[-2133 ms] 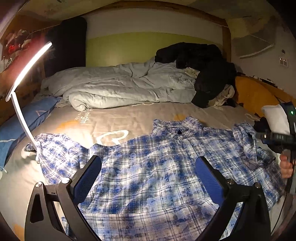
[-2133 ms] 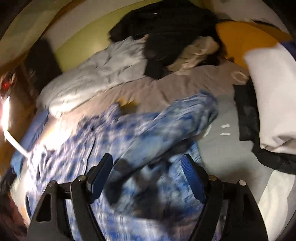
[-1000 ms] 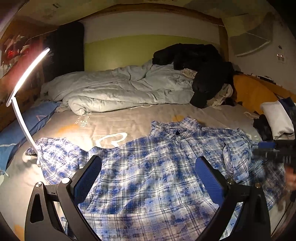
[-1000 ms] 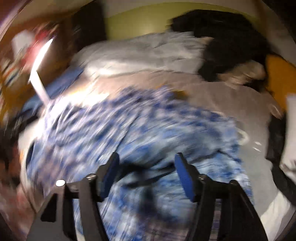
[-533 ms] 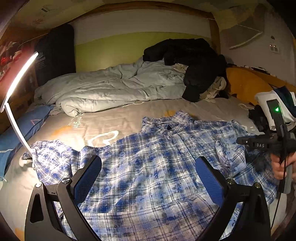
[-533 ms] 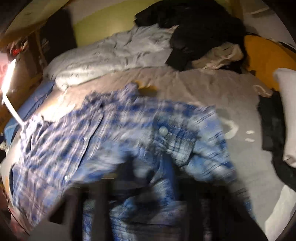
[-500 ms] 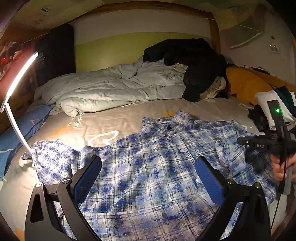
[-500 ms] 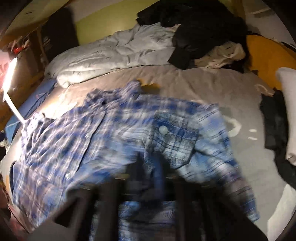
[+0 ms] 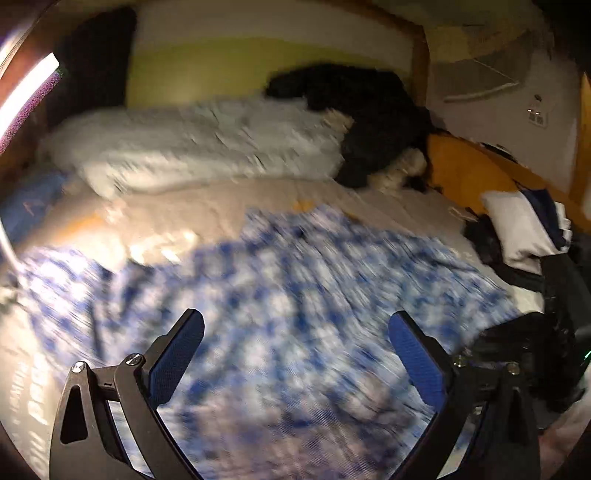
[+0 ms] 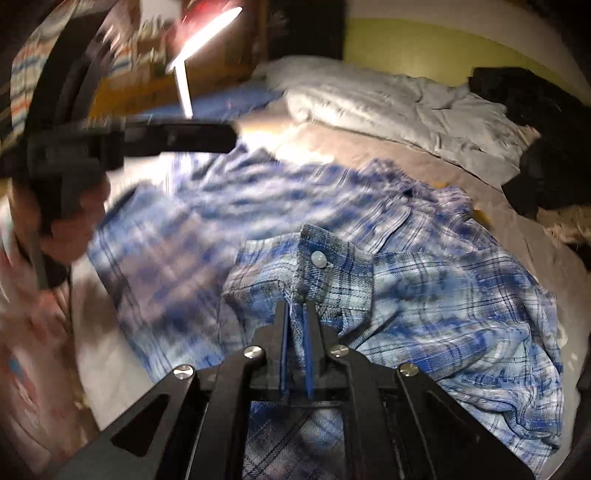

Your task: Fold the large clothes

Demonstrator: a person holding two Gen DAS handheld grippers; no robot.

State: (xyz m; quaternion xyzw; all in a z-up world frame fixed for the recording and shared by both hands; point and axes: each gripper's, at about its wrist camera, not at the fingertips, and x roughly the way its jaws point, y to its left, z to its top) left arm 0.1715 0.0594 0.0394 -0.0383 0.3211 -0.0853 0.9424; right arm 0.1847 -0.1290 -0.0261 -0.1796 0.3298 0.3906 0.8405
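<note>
Shirt (image 10: pixel 424 280), soft, light plaid, drapes limply on the bed (image 10: pixel 369 147); right hand-held gripper (image 10: pixel 295 310) pinches its buttoned cuff (image 10: pixel 325 266), a firm hold, while left hand-held gripper (image 9: pixel 295 343) hovers agape.

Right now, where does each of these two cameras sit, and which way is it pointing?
Left wrist view: sits on the left gripper, looking along its open fingers over the blue plaid shirt toward the grey duvet; the right gripper shows at the right edge.
Right wrist view: sits on the right gripper, fingers shut on the shirt's cuff, facing the lamp; the left gripper and its hand show at left.
Shared: shirt, duvet, black clothes pile.
</note>
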